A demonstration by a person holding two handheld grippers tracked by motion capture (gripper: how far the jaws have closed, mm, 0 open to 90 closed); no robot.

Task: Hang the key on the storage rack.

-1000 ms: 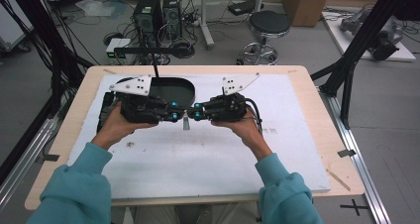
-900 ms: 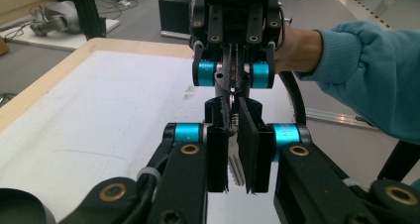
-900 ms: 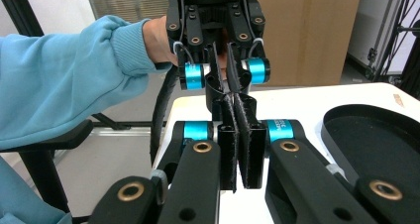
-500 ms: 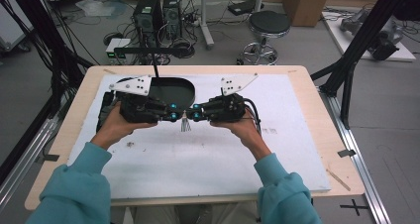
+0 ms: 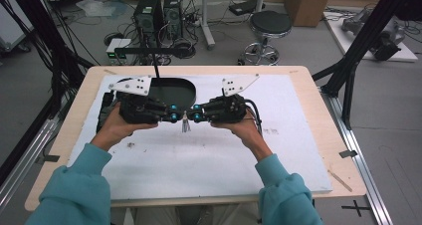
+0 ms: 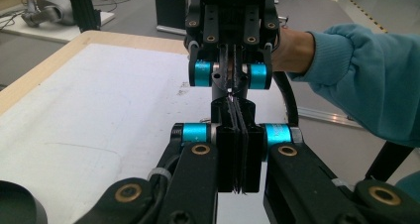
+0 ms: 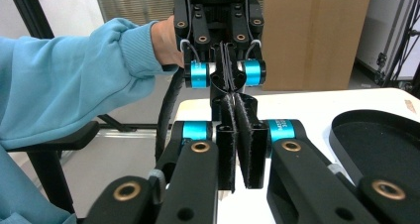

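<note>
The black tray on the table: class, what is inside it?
The black tray looks empty where visible; its near edge is covered by the left gripper and its grey plate.

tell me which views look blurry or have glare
High view: even overhead light, soft shadows, the small item between the left gripper and right gripper too blurred to identify. Left gripper view: nearest jaws soft. Right gripper view: bright background washed out.

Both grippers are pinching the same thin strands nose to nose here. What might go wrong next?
1. The left gripper and right gripper both clamp the thin strands with very little length between them. Pulling apart may snap the strands or drag them out of one grip.
2. A loose tuft hangs free below the tips and might drop onto the white board.
</note>
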